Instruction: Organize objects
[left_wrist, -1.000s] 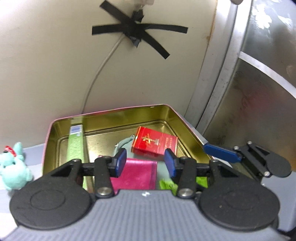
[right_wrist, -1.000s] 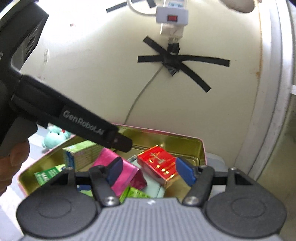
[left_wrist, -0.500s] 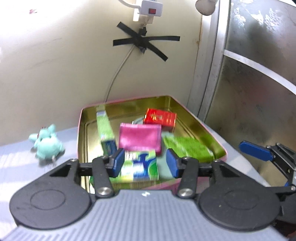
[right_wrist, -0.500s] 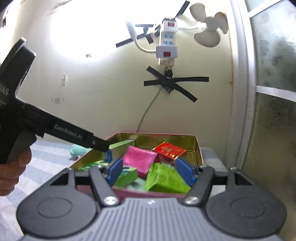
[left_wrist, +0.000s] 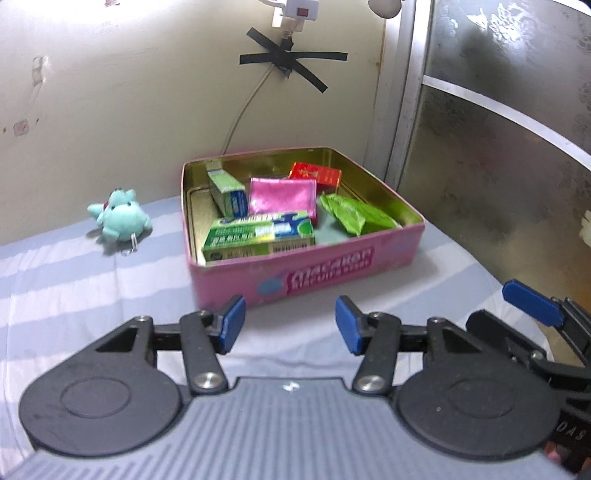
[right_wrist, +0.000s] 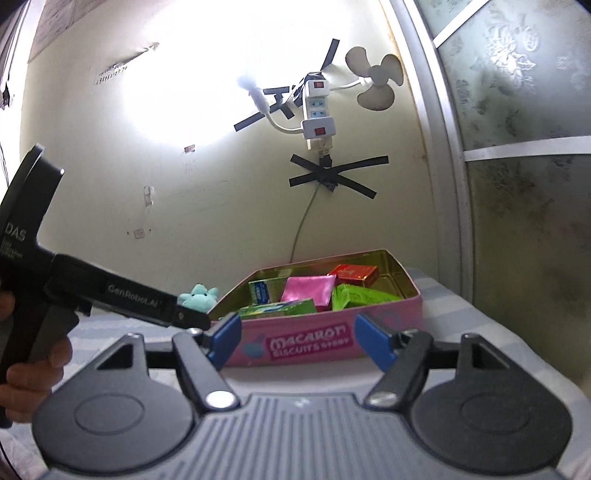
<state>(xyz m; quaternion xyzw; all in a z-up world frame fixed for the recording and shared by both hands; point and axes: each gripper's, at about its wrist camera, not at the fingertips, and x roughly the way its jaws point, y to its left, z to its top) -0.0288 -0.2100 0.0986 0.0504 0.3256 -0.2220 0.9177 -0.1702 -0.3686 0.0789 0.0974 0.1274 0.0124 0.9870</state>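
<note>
A pink biscuit tin (left_wrist: 325, 273) (right_wrist: 384, 341) stands on the striped bed against the wall. Inside lie a green toothpaste box (left_wrist: 258, 234) (right_wrist: 277, 308), a second green box (left_wrist: 227, 190), a pink pouch (left_wrist: 282, 194) (right_wrist: 308, 290), a red box (left_wrist: 314, 173) (right_wrist: 352, 273) and a green packet (left_wrist: 352, 214) (right_wrist: 364, 297). A teal plush toy (left_wrist: 120, 216) (right_wrist: 197, 295) lies left of the tin. My left gripper (left_wrist: 288, 325) is open and empty, in front of the tin. My right gripper (right_wrist: 297, 339) is open and empty, also in front of it.
The wall behind carries a taped cable (left_wrist: 284, 62) and a power strip (right_wrist: 317, 114). A metal-framed frosted glass panel (left_wrist: 498, 140) bounds the bed on the right. The right gripper's blue finger (left_wrist: 532, 304) shows at the left wrist view's right edge.
Both grippers have pulled back and up from over the tin; a second ago they were just above its contents. The whole tin and the plush toy are now in view.
</note>
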